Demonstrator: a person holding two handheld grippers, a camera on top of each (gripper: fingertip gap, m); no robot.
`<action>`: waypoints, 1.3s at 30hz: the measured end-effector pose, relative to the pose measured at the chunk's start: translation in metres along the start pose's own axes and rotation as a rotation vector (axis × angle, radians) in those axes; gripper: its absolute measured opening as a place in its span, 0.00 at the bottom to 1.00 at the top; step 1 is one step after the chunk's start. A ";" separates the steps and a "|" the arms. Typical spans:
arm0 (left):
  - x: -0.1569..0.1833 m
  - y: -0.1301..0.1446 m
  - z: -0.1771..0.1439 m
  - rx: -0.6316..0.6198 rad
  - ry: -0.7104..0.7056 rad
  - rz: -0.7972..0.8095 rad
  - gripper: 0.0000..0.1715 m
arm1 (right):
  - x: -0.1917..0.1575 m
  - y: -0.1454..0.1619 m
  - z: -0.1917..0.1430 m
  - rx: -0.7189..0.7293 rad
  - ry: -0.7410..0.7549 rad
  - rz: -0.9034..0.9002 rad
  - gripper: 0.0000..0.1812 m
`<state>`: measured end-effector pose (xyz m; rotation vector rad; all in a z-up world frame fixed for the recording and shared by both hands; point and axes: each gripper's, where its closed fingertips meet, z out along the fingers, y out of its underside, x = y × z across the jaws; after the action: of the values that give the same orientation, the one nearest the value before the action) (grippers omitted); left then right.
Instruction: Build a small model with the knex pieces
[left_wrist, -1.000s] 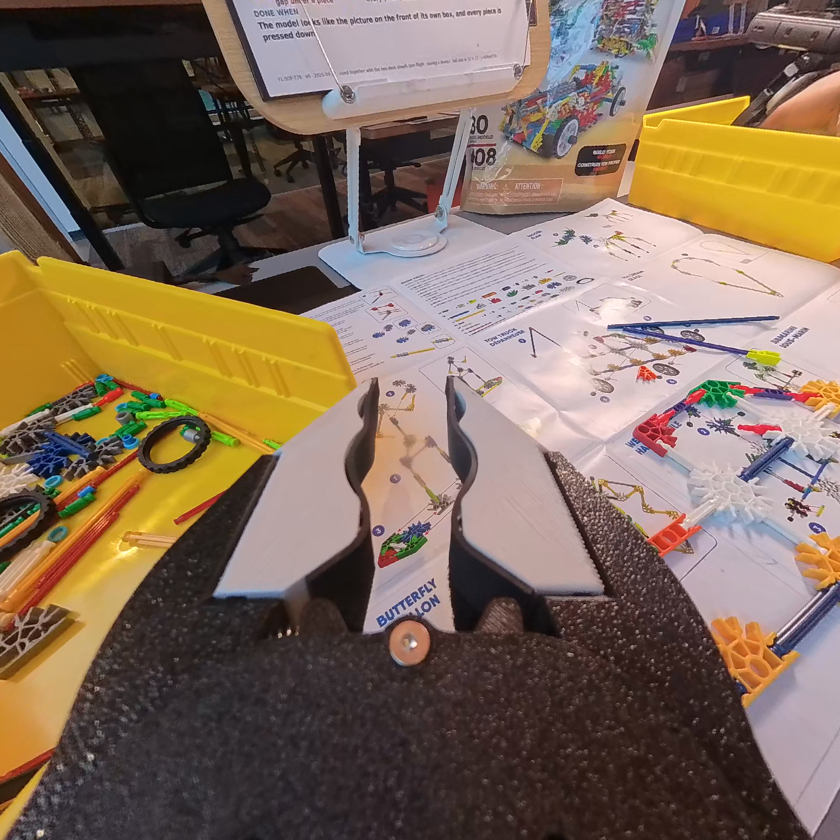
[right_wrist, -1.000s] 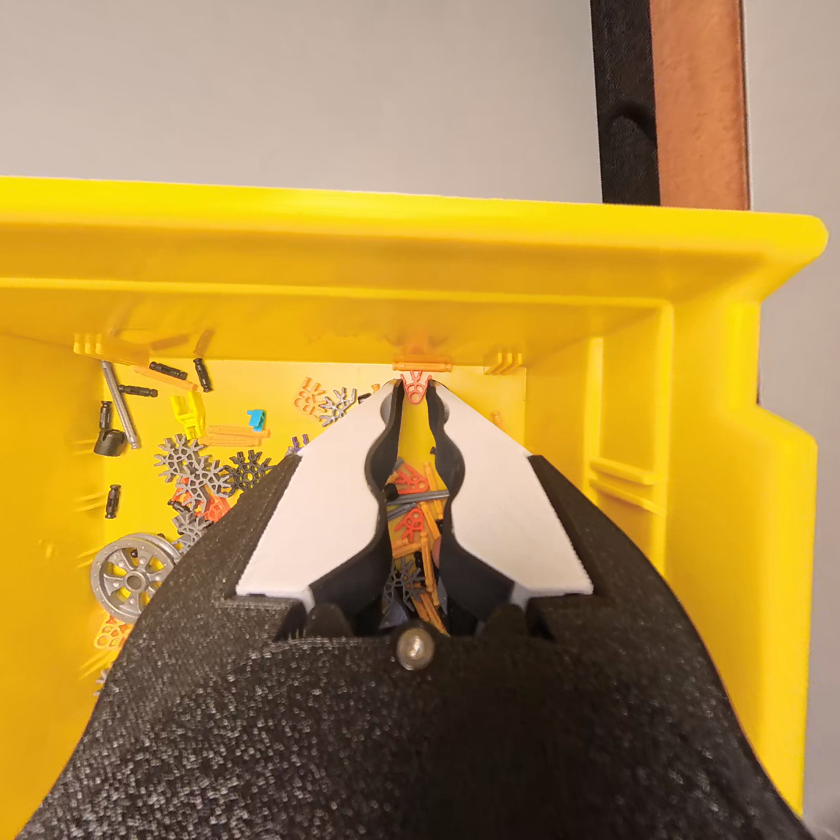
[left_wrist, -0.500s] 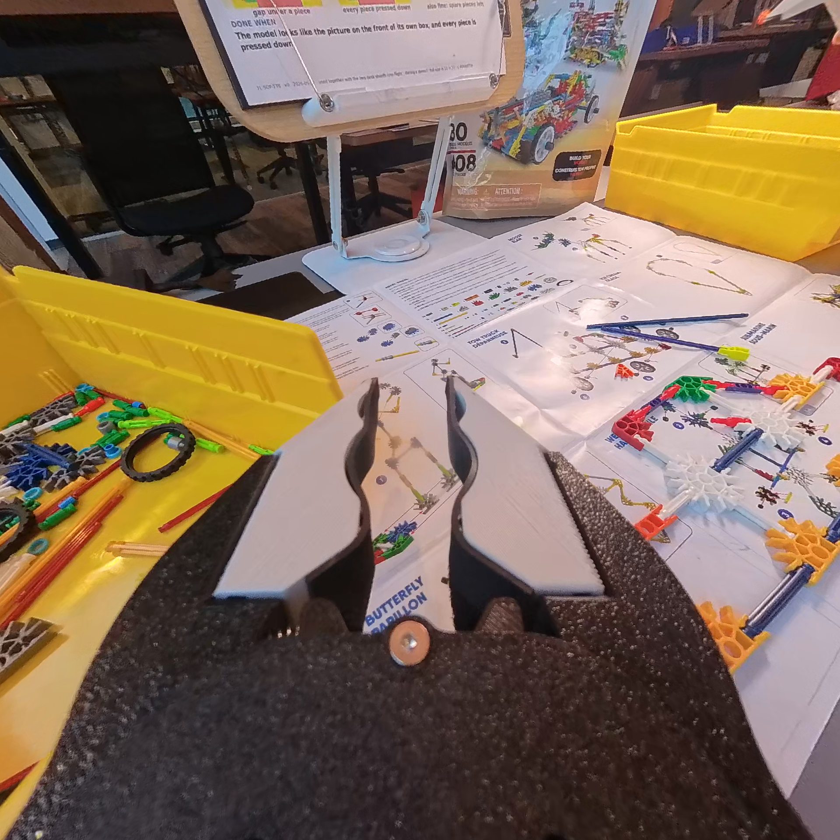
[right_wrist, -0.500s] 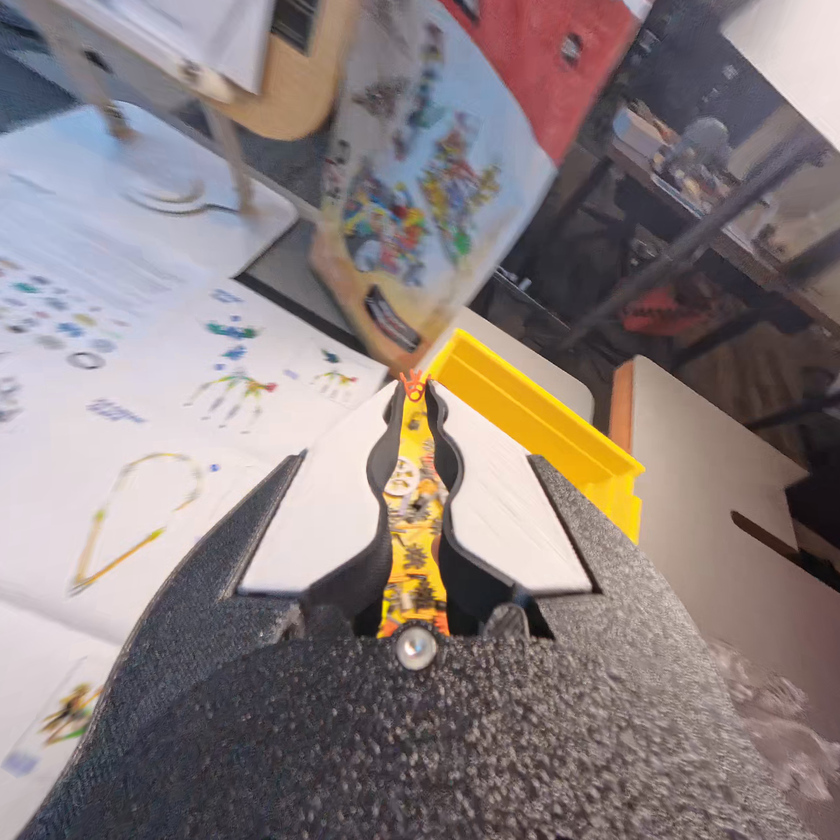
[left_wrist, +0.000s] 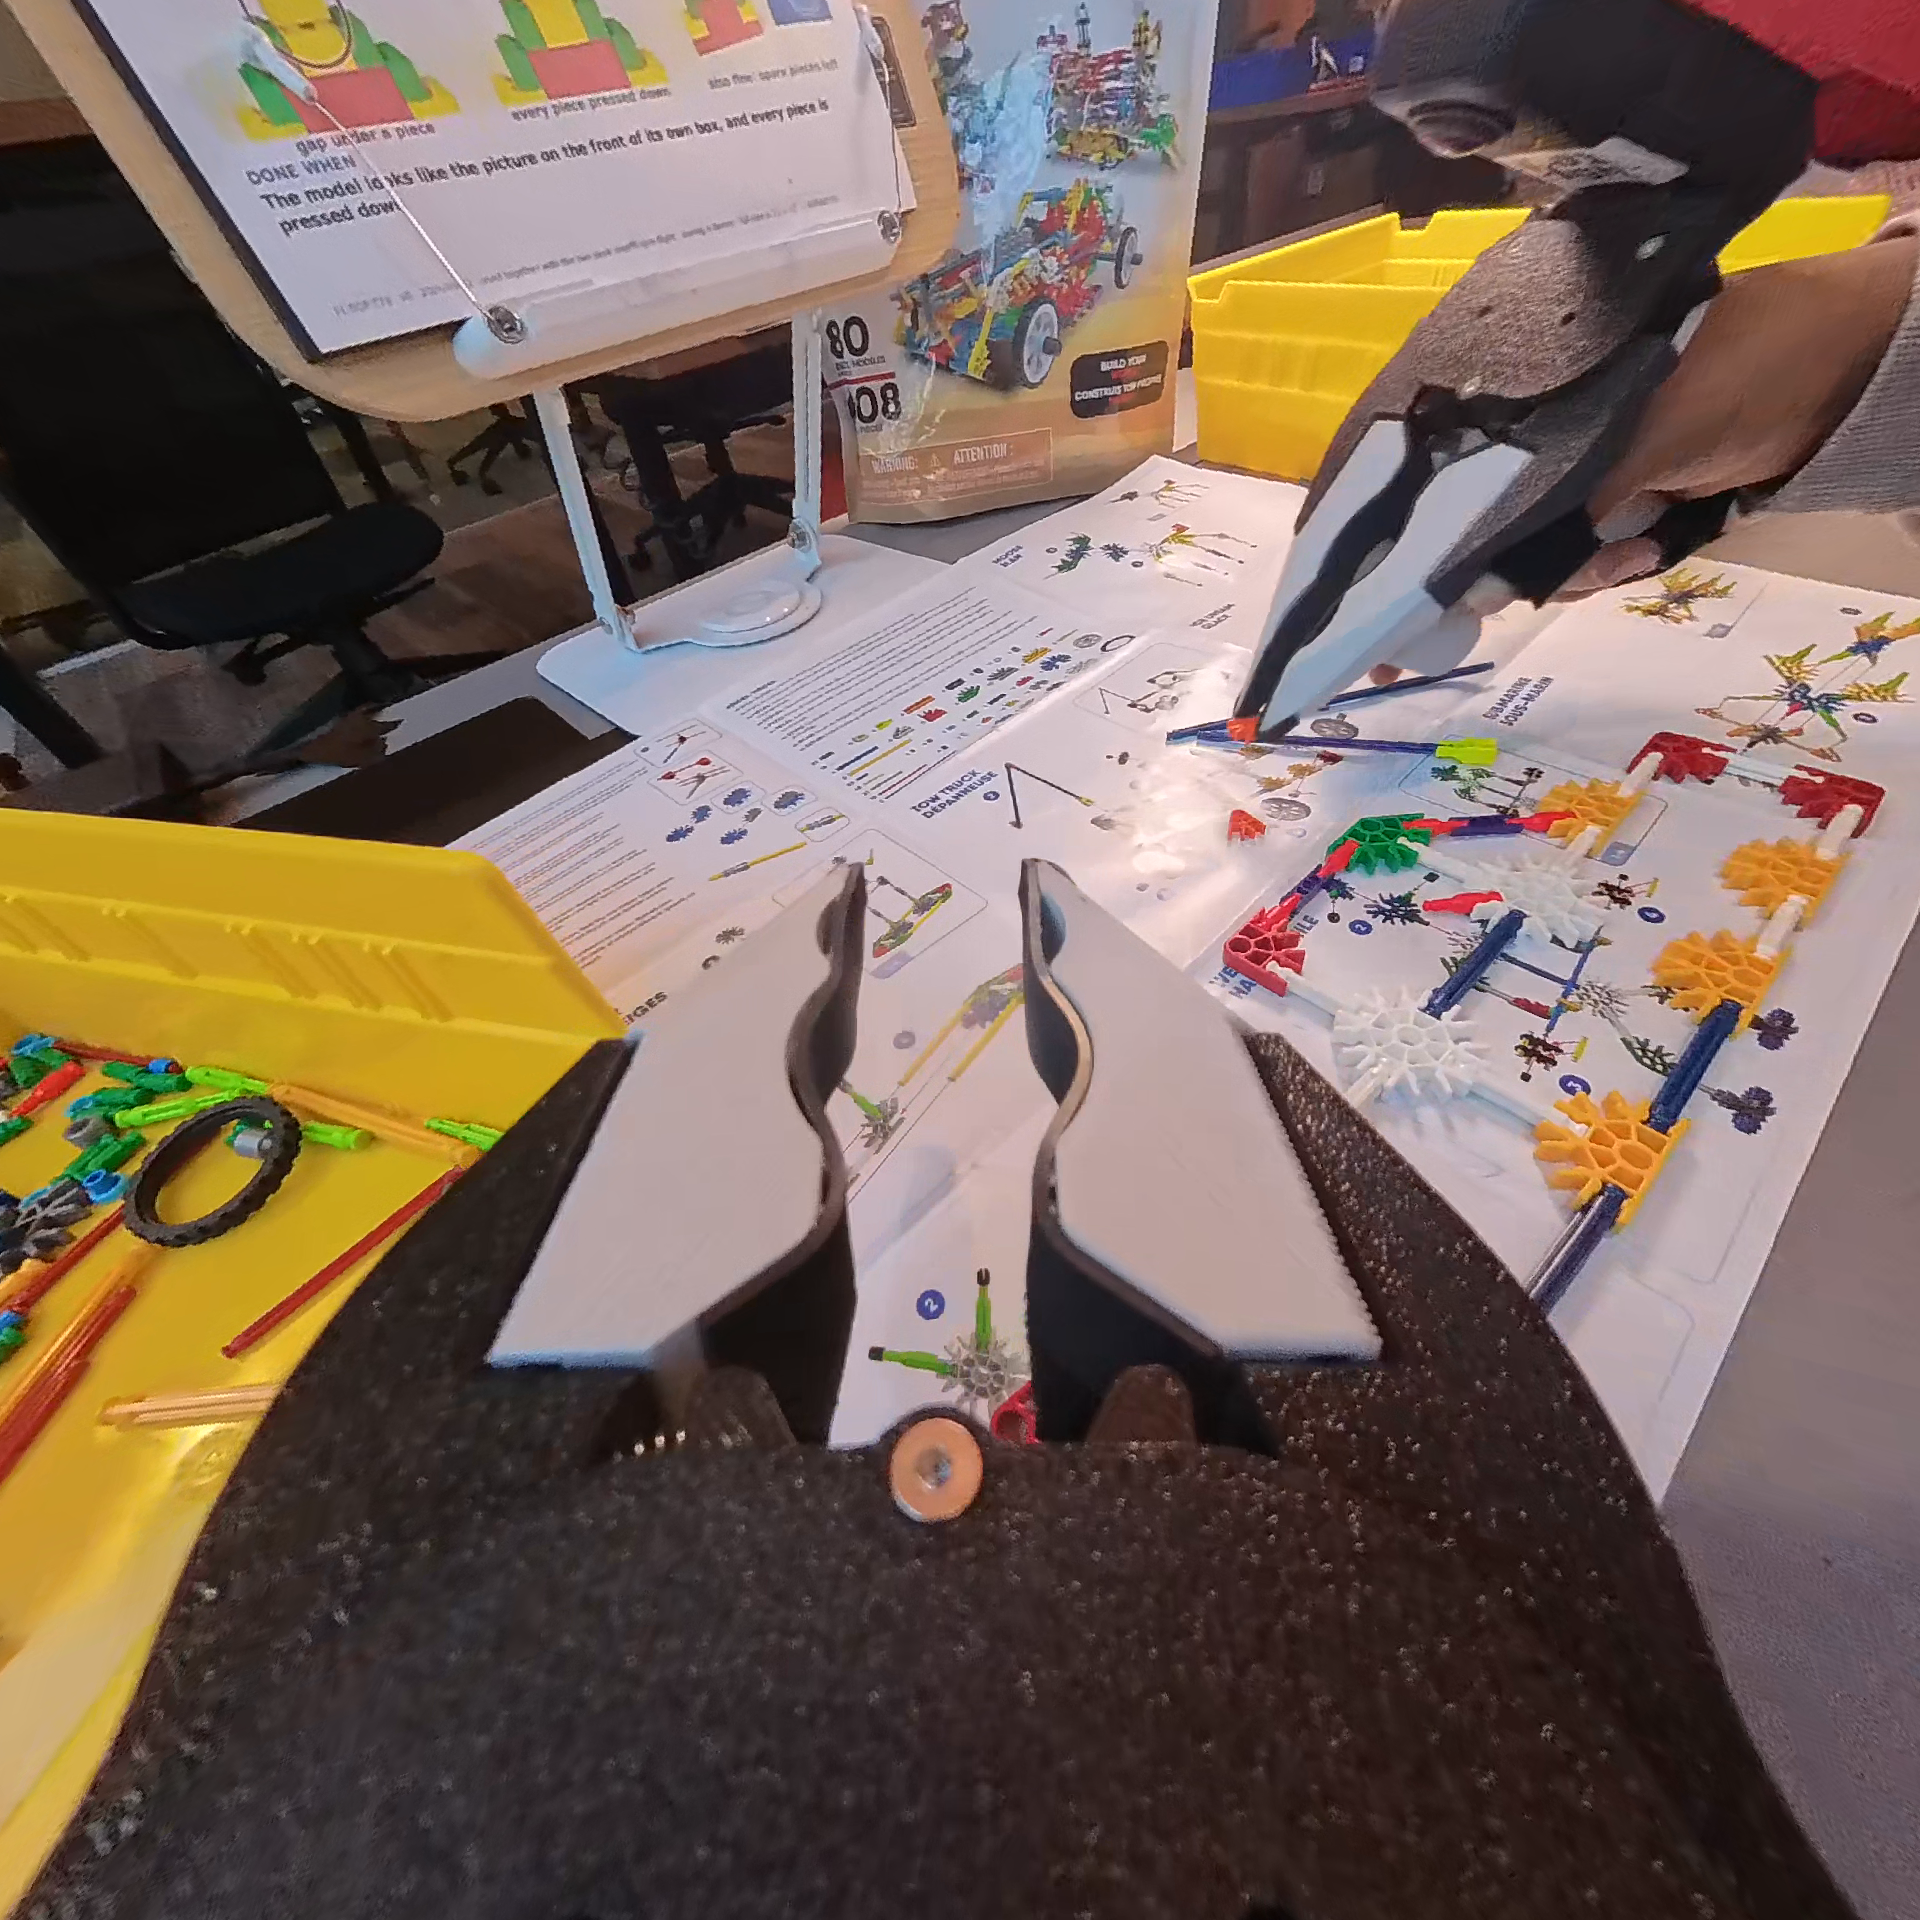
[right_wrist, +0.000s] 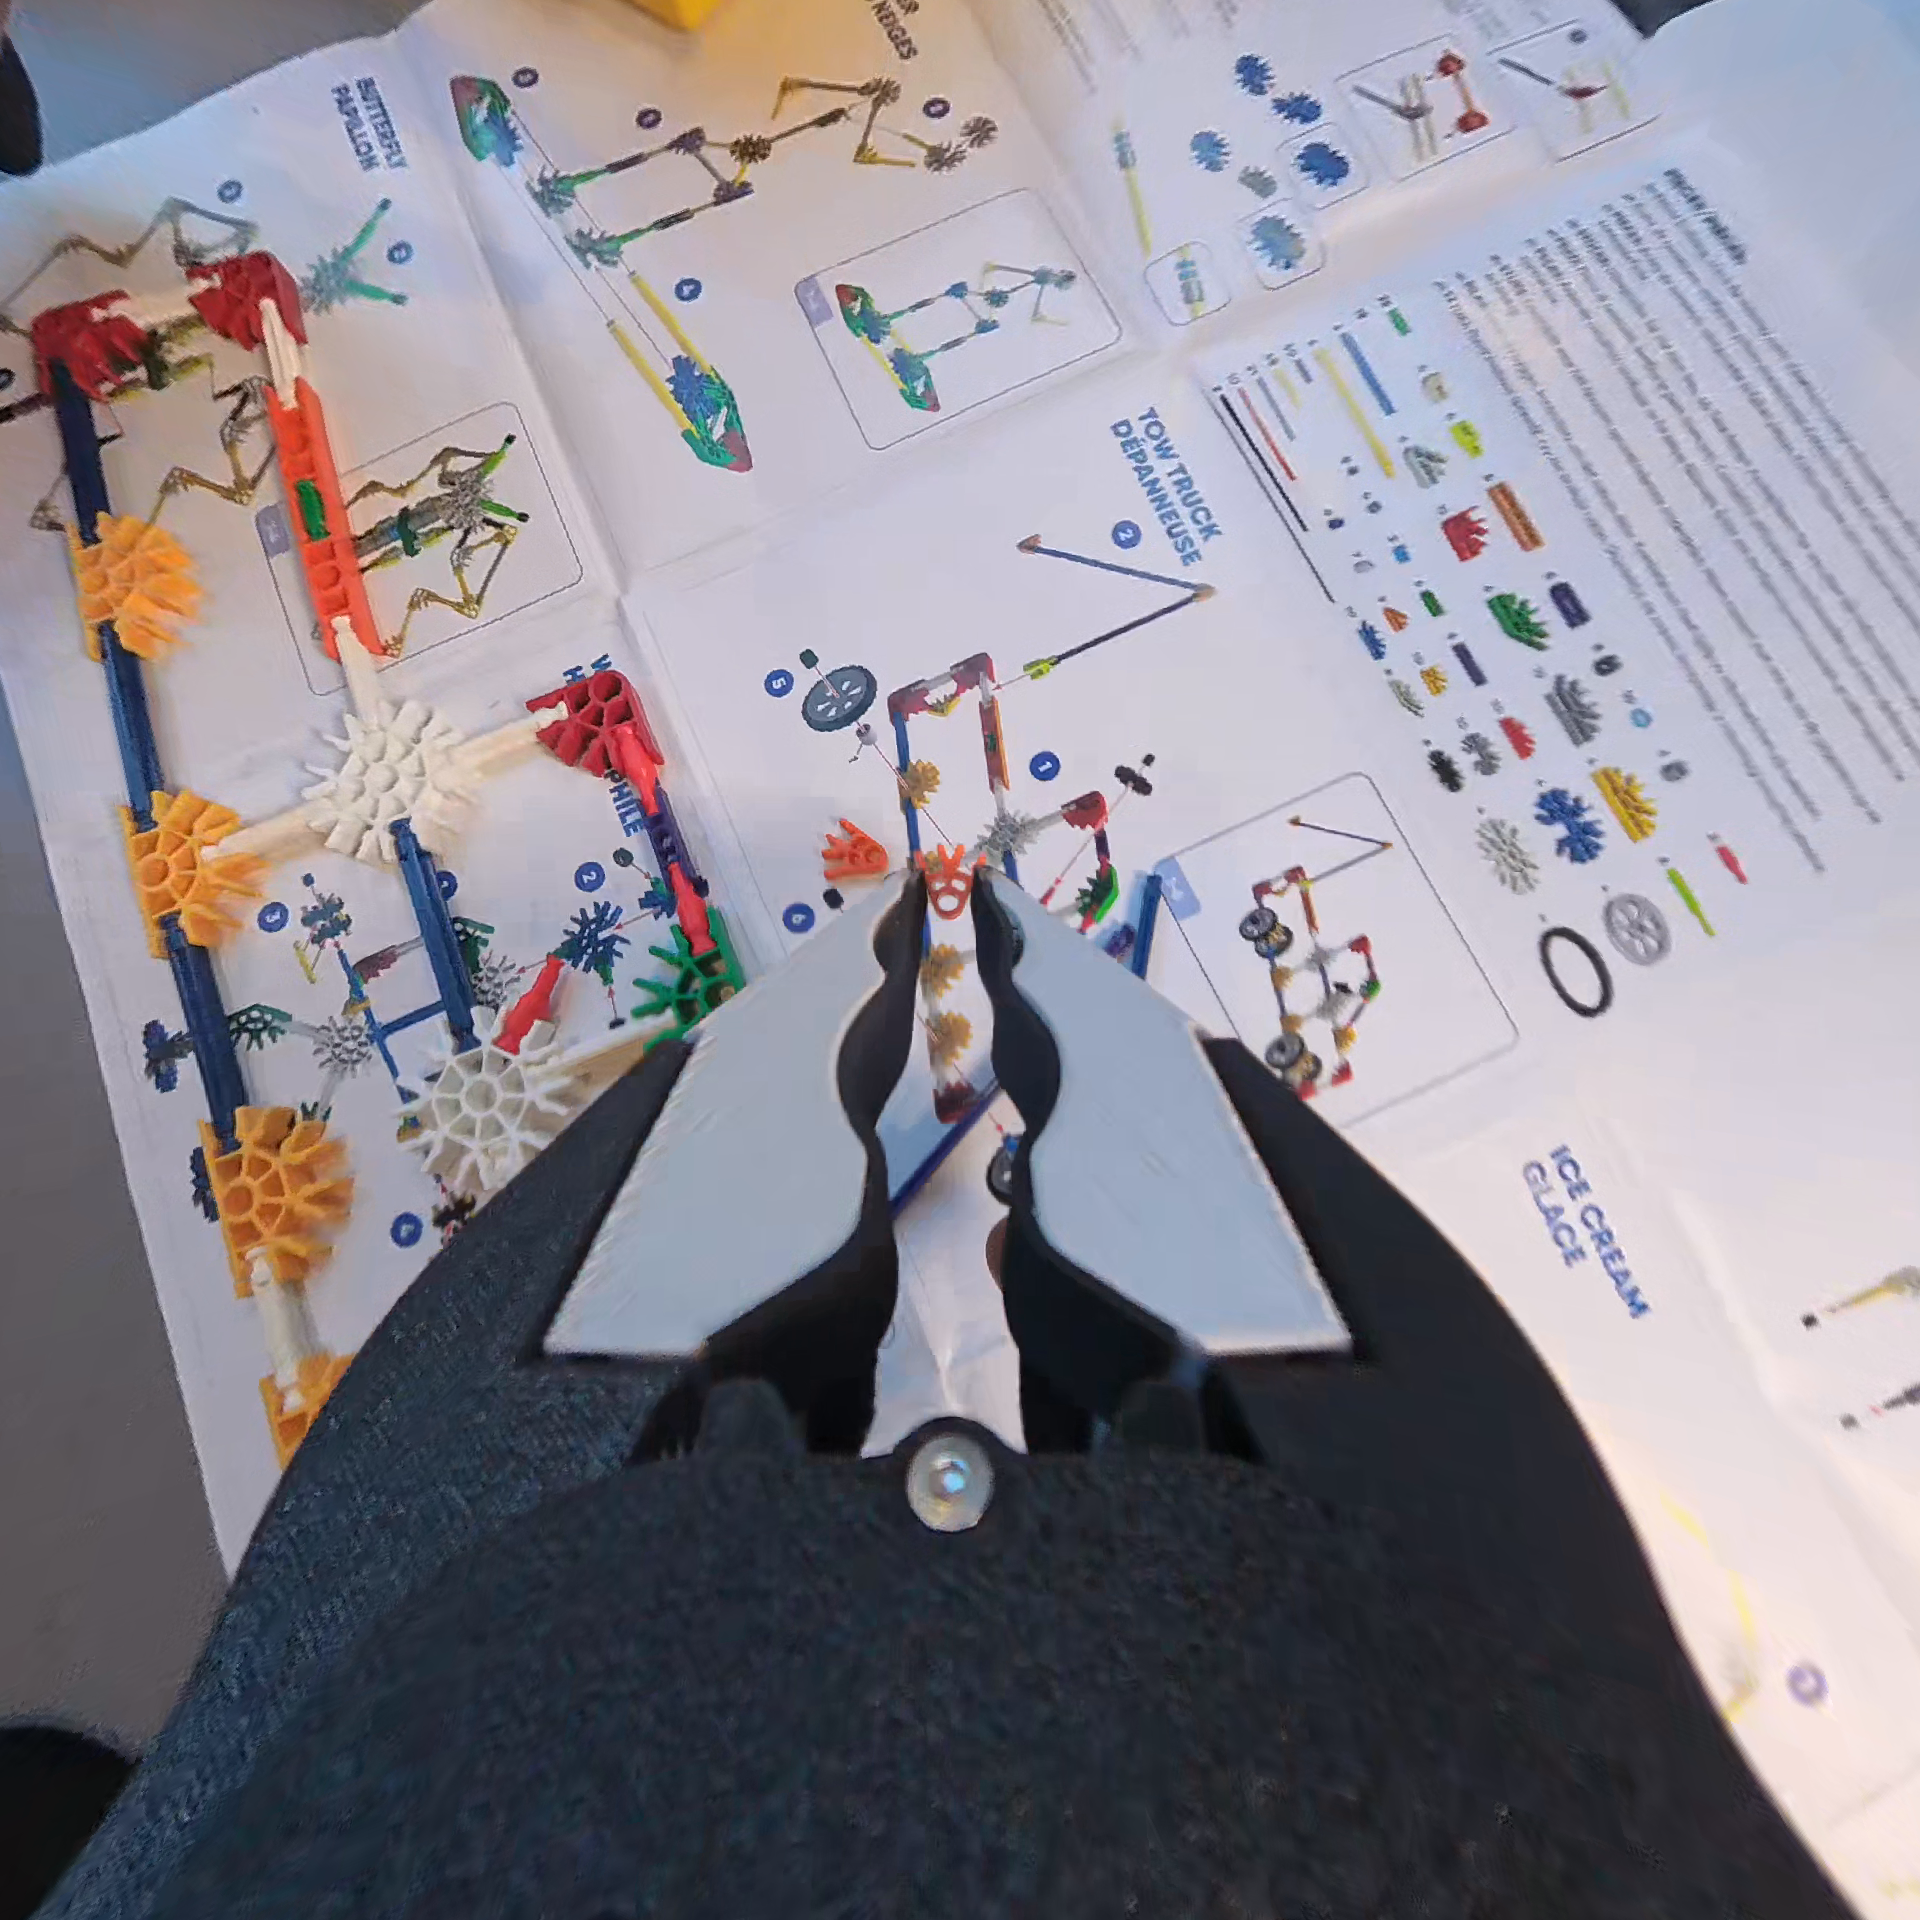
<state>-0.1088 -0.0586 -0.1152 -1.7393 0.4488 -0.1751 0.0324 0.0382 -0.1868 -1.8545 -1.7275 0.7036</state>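
Observation:
My right gripper (right_wrist: 948, 891) is shut on a small orange connector (right_wrist: 948, 881), held just above the paper instruction sheet (right_wrist: 1247, 260). It also shows in the left wrist view (left_wrist: 1262, 722), tips down at two thin blue rods (left_wrist: 1351, 743). A second orange connector (right_wrist: 854, 847) lies loose on the sheet just left of the tips. A partly built rod-and-connector frame (right_wrist: 384, 774) with white, orange and red connectors lies to the left. My left gripper (left_wrist: 940, 894) is open and empty, hovering over the sheet near a yellow bin (left_wrist: 260, 935).
The left yellow bin holds several loose rods, connectors and a black tyre (left_wrist: 213, 1169). Another yellow bin (left_wrist: 1299, 343) stands at the back right. A clipboard stand with a white base (left_wrist: 727, 623) and a toy bag (left_wrist: 1039, 260) stand behind the sheet. The gap from one gripper's tips to the other's is roughly 20 centimeters.
My right gripper has left the yellow bin with the orange connector and come down over the sheet by the blue rods. My left gripper stays open, drifting slightly.

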 end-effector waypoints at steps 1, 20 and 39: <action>0.001 0.000 0.000 -0.002 0.005 -0.002 0.16 | -0.001 -0.002 0.006 -0.021 -0.003 -0.006 0.04; 0.021 0.001 0.002 -0.027 0.072 0.027 0.17 | 0.028 0.011 -0.034 -0.006 0.153 0.115 0.09; 0.029 0.018 0.010 -0.090 0.096 0.046 0.17 | 0.027 0.080 -0.043 -0.133 0.232 0.123 0.02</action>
<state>-0.0819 -0.0633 -0.1386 -1.8122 0.5739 -0.2087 0.1221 0.0595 -0.2099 -2.0567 -1.5552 0.4075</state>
